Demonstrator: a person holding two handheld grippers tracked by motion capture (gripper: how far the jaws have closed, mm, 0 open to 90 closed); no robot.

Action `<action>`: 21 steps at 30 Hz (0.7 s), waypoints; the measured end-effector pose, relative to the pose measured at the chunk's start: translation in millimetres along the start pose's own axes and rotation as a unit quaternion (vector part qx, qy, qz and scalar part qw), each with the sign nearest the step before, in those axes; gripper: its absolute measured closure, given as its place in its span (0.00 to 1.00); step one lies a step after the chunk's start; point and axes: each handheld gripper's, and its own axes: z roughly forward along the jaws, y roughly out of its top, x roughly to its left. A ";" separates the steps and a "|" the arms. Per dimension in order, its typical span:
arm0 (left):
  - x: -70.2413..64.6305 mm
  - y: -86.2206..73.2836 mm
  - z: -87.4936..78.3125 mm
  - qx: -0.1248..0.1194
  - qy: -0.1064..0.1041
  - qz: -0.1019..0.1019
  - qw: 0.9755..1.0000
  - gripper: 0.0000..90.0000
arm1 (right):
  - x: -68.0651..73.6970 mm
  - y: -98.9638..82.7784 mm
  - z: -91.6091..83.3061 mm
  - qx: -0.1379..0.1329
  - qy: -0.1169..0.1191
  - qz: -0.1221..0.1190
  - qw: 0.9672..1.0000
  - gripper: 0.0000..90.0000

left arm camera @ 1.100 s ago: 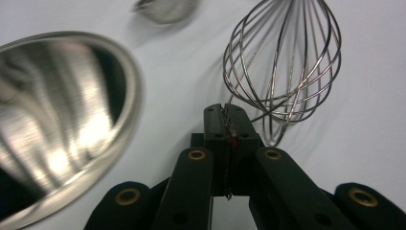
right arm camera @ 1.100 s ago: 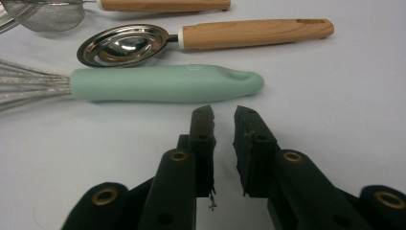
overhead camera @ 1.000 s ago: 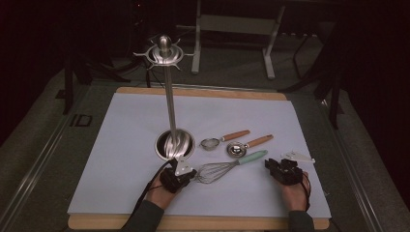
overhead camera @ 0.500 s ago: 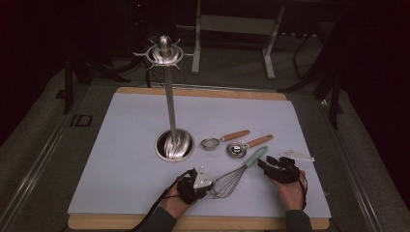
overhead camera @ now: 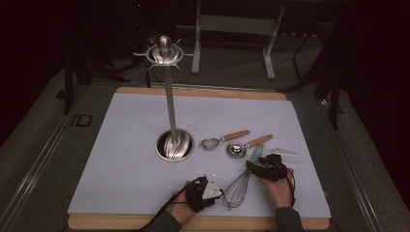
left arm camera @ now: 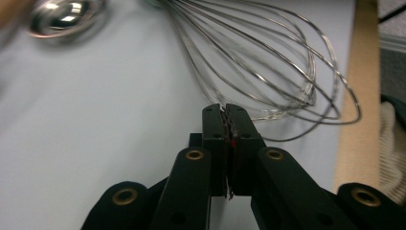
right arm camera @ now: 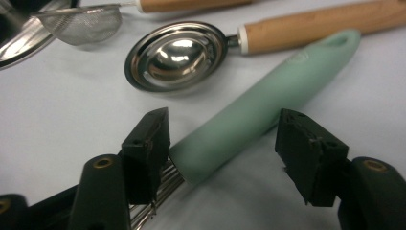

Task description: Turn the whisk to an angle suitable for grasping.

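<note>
My left tongs (left arm camera: pixel 225 109) were pressed together on a wire of the whisk (overhead camera: pixel 240 183), whose springy, light cage fanned out beyond them. My right tongs (right arm camera: pixel 222 143) had just been opening and stood wide apart, with the whisk's mint handle (right arm camera: pixel 268 103) lying loose between them on the tabletop (overhead camera: pixel 121 164). I judged that smooth, stiff handle the surest place to grip. Just past it lay a wooden-handled scoop (right arm camera: pixel 174 55).
</note>
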 end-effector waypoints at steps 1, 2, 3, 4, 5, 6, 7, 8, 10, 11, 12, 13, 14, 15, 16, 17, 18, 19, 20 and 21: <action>5.1 -1.3 -4.4 -0.002 0.008 -0.006 1.000 0.97 | 0.2 0.4 0.4 0.003 -0.001 0.001 1.000 0.40; 10.4 -3.0 -8.7 -0.006 0.016 -0.015 1.000 0.97 | 0.7 1.3 1.2 0.009 -0.004 -0.001 1.000 0.39; 16.4 -5.1 -13.5 -0.009 0.025 -0.022 0.999 0.97 | 1.3 2.5 2.4 0.014 -0.007 -0.003 1.000 0.39; 22.7 -7.3 -18.7 -0.010 0.036 -0.028 0.999 0.97 | 1.6 3.9 3.3 0.018 -0.008 -0.002 1.000 0.39; 28.3 -9.8 -23.5 -0.012 0.046 -0.037 0.998 0.97 | 1.3 5.2 4.1 0.023 -0.009 -0.001 1.000 0.39; 33.8 -12.5 -28.4 -0.014 0.057 -0.046 0.997 0.97 | 0.8 6.7 5.1 0.026 -0.009 -0.003 1.000 0.39; 37.7 -14.7 -32.0 -0.015 0.066 -0.051 0.996 0.97 | 0.5 8.4 5.7 0.032 -0.009 -0.002 0.999 0.40; 43.8 -18.3 -37.5 -0.011 0.084 -0.053 0.995 0.96 | -0.1 9.7 5.9 0.035 -0.009 -0.003 0.999 0.41; 53.0 -24.6 -44.8 -0.005 0.106 -0.060 0.993 0.96 | -2.2 13.0 6.1 0.046 -0.007 0.001 0.999 0.43; 58.0 -27.9 -47.8 -0.004 0.113 -0.068 0.991 0.96 | -3.6 14.5 6.4 0.050 -0.006 0.001 0.999 0.44; 63.9 -32.1 -51.6 -0.004 0.120 -0.079 0.990 0.96 | -4.4 16.2 6.2 0.057 -0.004 0.004 0.998 0.45; 67.3 -34.6 -53.8 -0.004 0.124 -0.086 0.989 0.96 | -6.0 18.7 6.2 0.065 -0.002 0.005 0.998 0.47; 72.5 -38.3 -57.8 -0.004 0.130 -0.095 0.987 0.96 | -6.9 20.1 6.2 0.070 -0.001 0.006 0.998 0.48; 75.8 -40.3 -60.4 -0.003 0.133 -0.098 0.986 0.96 | -8.4 22.6 6.4 0.079 0.001 0.007 0.997 0.49; 79.4 -43.0 -63.8 -0.005 0.139 -0.105 0.985 0.96 | -9.1 24.1 6.3 0.085 0.001 0.009 0.996 0.50; 83.0 -45.7 -67.4 -0.005 0.146 -0.110 0.983 0.95 | -10.4 26.1 6.3 0.092 0.002 0.007 0.996 0.51; 86.1 -48.1 -70.6 -0.005 0.152 -0.116 0.981 0.95 | -11.6 27.9 6.4 0.098 0.003 0.006 0.995 0.52; 88.8 -50.2 -73.8 -0.002 0.160 -0.118 0.980 0.95 | -12.9 29.4 6.4 0.104 0.005 0.007 0.995 0.53; 91.0 -51.9 -76.4 -0.001 0.165 -0.121 0.979 0.95 | -14.1 30.6 6.4 0.109 0.006 0.007 0.994 0.55; 93.1 -53.6 -78.9 -0.001 0.171 -0.123 0.978 0.95 | -14.8 31.9 6.3 0.114 0.005 0.008 0.993 0.56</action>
